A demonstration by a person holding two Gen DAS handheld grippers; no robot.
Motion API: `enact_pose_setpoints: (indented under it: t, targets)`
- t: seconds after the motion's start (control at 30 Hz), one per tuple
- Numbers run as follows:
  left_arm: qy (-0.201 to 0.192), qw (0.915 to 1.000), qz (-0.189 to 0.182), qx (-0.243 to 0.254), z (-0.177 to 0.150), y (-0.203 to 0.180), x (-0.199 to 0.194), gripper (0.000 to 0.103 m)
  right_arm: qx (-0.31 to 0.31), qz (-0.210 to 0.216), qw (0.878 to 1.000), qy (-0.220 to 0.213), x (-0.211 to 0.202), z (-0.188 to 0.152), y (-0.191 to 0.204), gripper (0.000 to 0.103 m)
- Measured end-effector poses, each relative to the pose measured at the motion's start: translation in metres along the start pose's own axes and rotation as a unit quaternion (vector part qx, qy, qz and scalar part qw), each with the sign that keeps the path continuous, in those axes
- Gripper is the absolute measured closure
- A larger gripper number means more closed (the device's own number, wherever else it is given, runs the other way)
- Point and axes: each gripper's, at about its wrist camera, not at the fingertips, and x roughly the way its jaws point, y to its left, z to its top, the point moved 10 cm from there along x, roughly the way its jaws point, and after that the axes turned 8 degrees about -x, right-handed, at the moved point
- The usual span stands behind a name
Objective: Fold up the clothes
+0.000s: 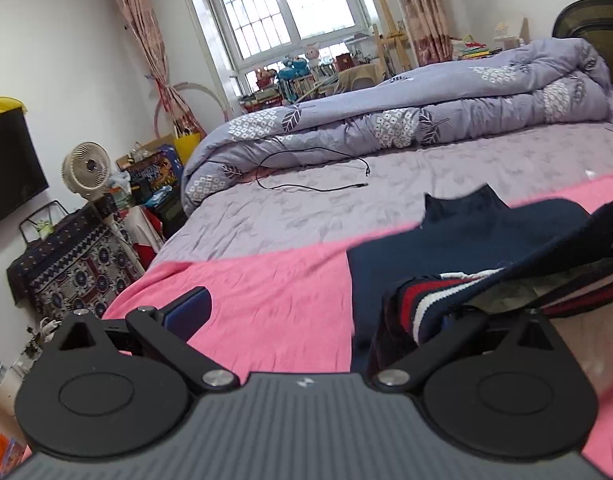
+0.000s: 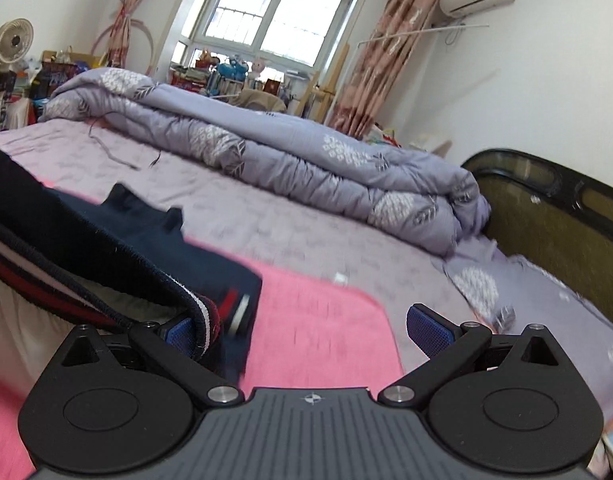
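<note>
A navy sweater (image 1: 458,248) with a red, white and navy striped hem (image 1: 426,300) lies on a pink blanket (image 1: 274,280) on the bed. My left gripper (image 1: 318,312) is open; the hem drapes over its right finger, which is hidden, and the left pad (image 1: 188,312) is bare. In the right wrist view the same sweater (image 2: 138,236) is lifted at the left, its striped hem (image 2: 204,320) hanging over the left pad (image 2: 180,332). My right gripper (image 2: 306,330) is open, and its right pad (image 2: 428,328) is bare over the pink blanket (image 2: 318,320).
A rolled lilac quilt (image 1: 406,120) lies along the far side of the bed, also in the right view (image 2: 290,152). A black cable (image 1: 306,176) lies on the lilac sheet. A dark headboard (image 2: 554,208) stands at right. A fan (image 1: 86,168) and clutter stand at left.
</note>
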Motion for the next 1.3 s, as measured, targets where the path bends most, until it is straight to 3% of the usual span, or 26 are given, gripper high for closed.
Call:
enact_pose_setpoints:
  t: [0.2,0.43,0.5,0.6,0.73,0.8,0.9,1.03,1.07,1.1,1.13,1.17,1.2,1.23,1.27,1.3]
  targets:
    - [0.069,0.9974,0.010,0.019,0.038,-0.025,0.137,0.000,-0.007,0.033,0.998,0.062,0.127,0.014,0.029,0.000]
    - [0.178,0.9827,0.013,0.051,-0.002,-0.055,0.260,0.000,-0.015,0.071,0.988,0.134,0.272,0.030,0.062,0.000]
    - [0.187,0.9816,0.002,0.040,-0.008,-0.057,0.273,0.000,-0.001,0.089,0.985,0.150,0.290,0.024,0.073,0.000]
    - [0.201,0.9789,-0.030,0.016,-0.006,-0.054,0.281,0.000,0.059,0.121,0.982,0.131,0.290,0.030,0.069,0.000]
    - [0.247,0.9654,-0.058,-0.058,0.001,-0.043,0.291,0.000,0.162,0.177,0.958,0.154,0.300,0.031,0.055,0.000]
    - [0.299,0.9415,-0.080,-0.133,-0.002,-0.039,0.298,0.000,0.243,0.222,0.926,0.185,0.308,0.027,0.053,0.000]
    - [0.376,0.8900,-0.101,-0.237,-0.016,-0.036,0.310,0.000,0.370,0.312,0.837,0.255,0.327,0.021,0.058,0.000]
    - [0.386,0.8328,-0.182,-0.352,-0.018,-0.041,0.306,0.000,0.502,0.373,0.746,0.228,0.325,0.031,0.051,0.000]
    - [0.381,0.8162,-0.206,-0.382,-0.017,-0.042,0.304,0.000,0.523,0.374,0.738,0.205,0.323,0.034,0.044,0.000]
    - [0.374,0.8019,-0.222,-0.409,-0.015,-0.039,0.302,0.000,0.530,0.354,0.746,0.192,0.320,0.036,0.036,0.000]
    - [0.368,0.7937,-0.227,-0.428,-0.014,-0.036,0.302,0.000,0.535,0.333,0.756,0.178,0.317,0.038,0.028,0.000]
    - [0.365,0.7935,-0.222,-0.433,-0.014,-0.032,0.303,0.000,0.490,0.299,0.803,0.162,0.310,0.043,0.023,0.000]
    - [0.363,0.7970,-0.215,-0.432,-0.014,-0.028,0.303,0.000,0.404,0.262,0.865,0.139,0.298,0.051,0.024,0.000]
    - [0.361,0.8003,-0.207,-0.432,-0.015,-0.025,0.304,0.000,0.293,0.233,0.920,0.113,0.280,0.059,0.037,0.000]
    - [0.351,0.8130,-0.197,-0.421,-0.014,-0.022,0.302,0.000,0.183,0.226,0.953,0.087,0.257,0.062,0.060,0.002]
    - [0.336,0.8314,-0.185,-0.402,-0.011,-0.018,0.298,0.000,0.071,0.217,0.972,0.060,0.234,0.065,0.084,0.005]
